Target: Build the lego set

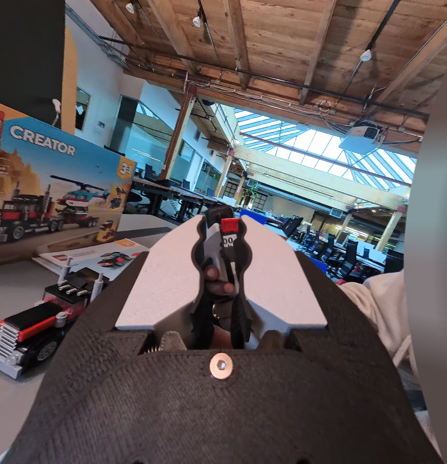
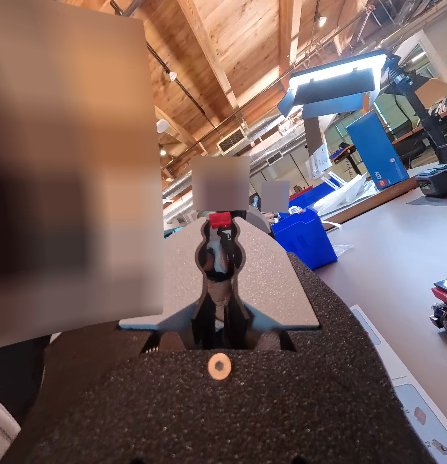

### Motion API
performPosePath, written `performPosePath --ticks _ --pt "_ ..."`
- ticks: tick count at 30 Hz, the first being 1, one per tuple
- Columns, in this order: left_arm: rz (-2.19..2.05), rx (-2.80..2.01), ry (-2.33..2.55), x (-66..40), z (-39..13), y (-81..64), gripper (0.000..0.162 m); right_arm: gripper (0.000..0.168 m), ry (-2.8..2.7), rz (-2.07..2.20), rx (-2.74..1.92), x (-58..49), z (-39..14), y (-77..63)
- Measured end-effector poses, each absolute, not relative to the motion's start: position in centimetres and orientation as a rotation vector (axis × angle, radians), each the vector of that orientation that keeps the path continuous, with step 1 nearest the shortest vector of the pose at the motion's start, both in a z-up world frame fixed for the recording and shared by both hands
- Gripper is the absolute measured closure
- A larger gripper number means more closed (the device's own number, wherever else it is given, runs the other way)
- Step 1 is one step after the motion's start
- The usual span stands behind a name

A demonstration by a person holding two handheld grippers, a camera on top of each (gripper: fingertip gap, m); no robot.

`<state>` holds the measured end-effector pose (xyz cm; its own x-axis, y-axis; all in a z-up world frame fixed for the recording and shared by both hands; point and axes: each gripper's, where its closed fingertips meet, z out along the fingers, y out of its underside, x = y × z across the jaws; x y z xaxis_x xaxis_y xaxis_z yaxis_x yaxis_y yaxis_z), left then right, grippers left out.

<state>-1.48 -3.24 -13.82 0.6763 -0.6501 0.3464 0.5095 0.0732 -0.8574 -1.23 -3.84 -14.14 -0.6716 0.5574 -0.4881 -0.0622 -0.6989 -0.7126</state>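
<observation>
My left gripper (image 1: 221, 221) is raised off the table and shut on a small red lego piece (image 1: 230, 224) at its tips. My right gripper (image 2: 219, 220) faces it tip to tip and is shut on a small red lego piece (image 2: 219, 219); I cannot tell whether it is the same piece. A black part with white marks hangs just below the red piece in both views. Through the left jaws' gap I see the other gripper and a hand (image 1: 214, 278). The partly built black and red truck (image 1: 29, 334) stands on the table at the left; it also shows at the right edge of the right wrist view (image 2: 443, 308).
The lego set box (image 1: 54, 180) stands behind the truck, with an instruction booklet (image 1: 97, 253) flat in front of it. A blue bin (image 2: 302, 238), a blue box (image 2: 378, 150) and a light panel (image 2: 335, 82) are across the table. A sleeve (image 1: 373, 313) is at the right. My left and right fingertips are right by each other.
</observation>
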Motion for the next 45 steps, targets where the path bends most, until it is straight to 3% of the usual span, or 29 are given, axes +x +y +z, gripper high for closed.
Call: performPosePath --ticks 13,20,32,45 --pt "-0.924 -1.232 0.292 -0.3 -13.7 -4.4 0.146 0.149 -1.120 2.325 -1.001 -1.2 -14.4 -5.0" --pt "0.002 -1.674 0.865 -2.4 -20.5 -3.5 0.145 0.156 -1.495 1.908 -1.434 -2.1 -20.2 -4.0" --pt "0.103 -1.739 0.999 -1.5 -23.2 -3.1 0.145 0.162 -1.487 1.867 -1.664 -2.8 -22.9 -3.9" --pt "0.102 -1.667 1.019 -1.3 -22.6 -3.5 0.145 0.163 -1.355 2.189 -1.716 -2.2 -22.0 -4.1"
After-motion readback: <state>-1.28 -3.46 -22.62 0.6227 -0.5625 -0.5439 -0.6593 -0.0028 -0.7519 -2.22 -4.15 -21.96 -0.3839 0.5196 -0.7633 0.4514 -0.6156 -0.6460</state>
